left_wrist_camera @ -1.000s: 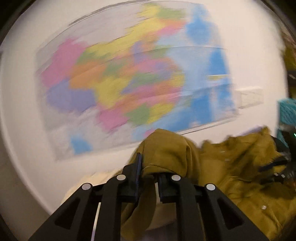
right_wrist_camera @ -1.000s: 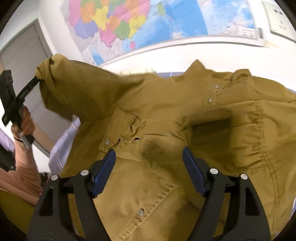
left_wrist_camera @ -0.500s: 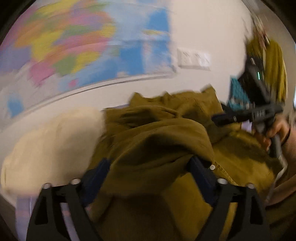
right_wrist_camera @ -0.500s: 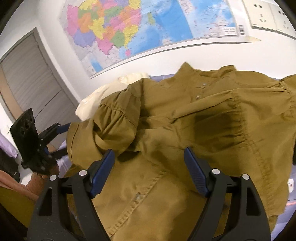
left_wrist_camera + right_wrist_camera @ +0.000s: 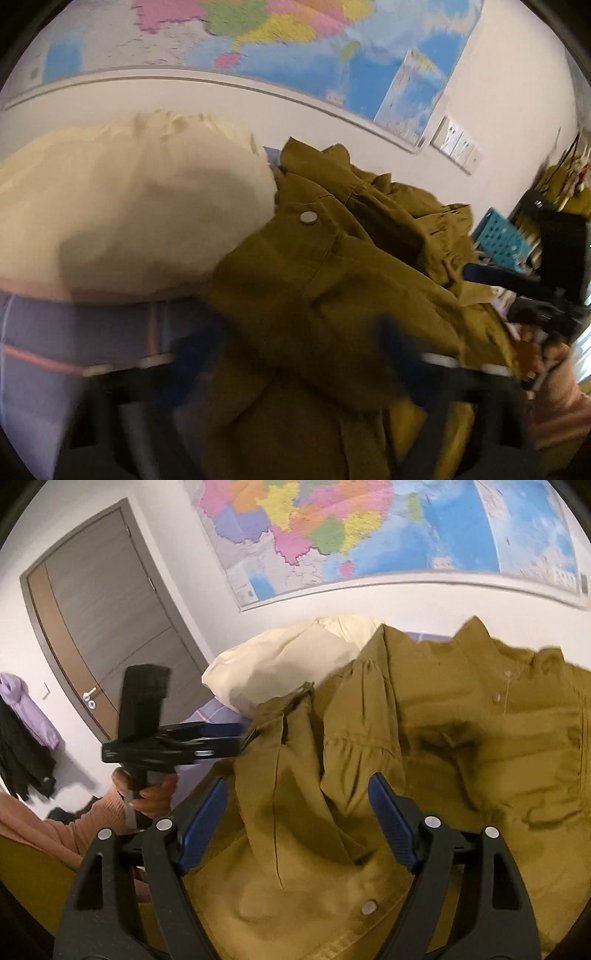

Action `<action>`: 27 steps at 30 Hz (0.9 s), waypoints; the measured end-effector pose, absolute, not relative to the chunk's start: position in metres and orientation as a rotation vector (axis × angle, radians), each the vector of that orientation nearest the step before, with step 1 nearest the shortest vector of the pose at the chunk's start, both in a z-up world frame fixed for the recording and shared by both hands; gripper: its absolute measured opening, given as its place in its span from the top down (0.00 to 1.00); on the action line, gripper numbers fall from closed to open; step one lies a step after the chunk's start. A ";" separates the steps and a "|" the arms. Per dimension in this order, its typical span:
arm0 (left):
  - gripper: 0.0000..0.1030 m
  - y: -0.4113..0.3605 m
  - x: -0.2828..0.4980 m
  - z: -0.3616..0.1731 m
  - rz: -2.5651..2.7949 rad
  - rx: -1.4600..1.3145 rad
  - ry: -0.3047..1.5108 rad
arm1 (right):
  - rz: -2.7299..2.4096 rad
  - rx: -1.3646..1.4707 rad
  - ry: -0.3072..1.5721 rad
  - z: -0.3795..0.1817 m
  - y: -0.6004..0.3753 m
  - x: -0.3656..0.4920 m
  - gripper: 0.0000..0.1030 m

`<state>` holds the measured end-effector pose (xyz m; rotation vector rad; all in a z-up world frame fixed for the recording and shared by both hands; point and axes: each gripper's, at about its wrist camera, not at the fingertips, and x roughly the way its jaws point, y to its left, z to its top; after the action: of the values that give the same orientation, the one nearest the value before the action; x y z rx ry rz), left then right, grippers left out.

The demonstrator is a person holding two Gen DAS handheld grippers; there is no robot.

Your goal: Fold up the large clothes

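Observation:
A large mustard-yellow jacket [image 5: 461, 760] with snap buttons lies rumpled on the bed; it also shows in the left wrist view [image 5: 332, 280]. My right gripper [image 5: 299, 819] is open and empty, its blue pads spread above the jacket's lower part. My left gripper [image 5: 295, 354] is blurred in its own view, its jaws apart over the jacket. In the right wrist view the left gripper [image 5: 240, 742] sits at the jacket's left edge by a sleeve cuff [image 5: 288, 709]; whether it grips the cloth is unclear.
A cream pillow [image 5: 129, 206] lies left of the jacket on a purple striped sheet [image 5: 55, 332]. A map [image 5: 369, 528] hangs on the wall. A grey door [image 5: 110, 620] stands at left. A blue basket [image 5: 498, 236] sits at far right.
My left gripper let go of the sleeve it held up; the sleeve dropped onto the jacket. The left gripper then swung down low to the jacket's left edge. My right gripper stayed open.

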<state>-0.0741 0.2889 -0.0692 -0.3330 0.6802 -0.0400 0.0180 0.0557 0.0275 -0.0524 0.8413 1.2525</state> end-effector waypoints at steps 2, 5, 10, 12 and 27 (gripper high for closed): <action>0.75 0.279 -0.069 -0.063 -0.025 -0.300 0.666 | 1.257 -0.037 0.834 0.032 0.056 0.018 0.24; 0.78 0.263 -0.092 -0.036 -0.080 -0.265 0.549 | 1.289 -0.046 0.789 0.043 0.053 0.012 0.24; 0.78 0.227 -0.122 0.009 -0.225 -0.174 0.412 | 1.363 -0.110 0.720 0.052 0.072 0.003 0.14; 0.77 0.211 -0.122 0.017 -0.254 -0.129 0.400 | 1.365 -0.122 0.736 0.047 0.082 0.004 0.24; 0.30 0.171 -0.076 -0.059 -0.095 0.220 0.585 | 0.913 0.427 0.785 0.019 -0.149 0.052 0.85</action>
<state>-0.0760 0.1712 -0.0588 0.2205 0.5850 -0.0953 0.0515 -0.1489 0.0193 0.4267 0.7854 0.9131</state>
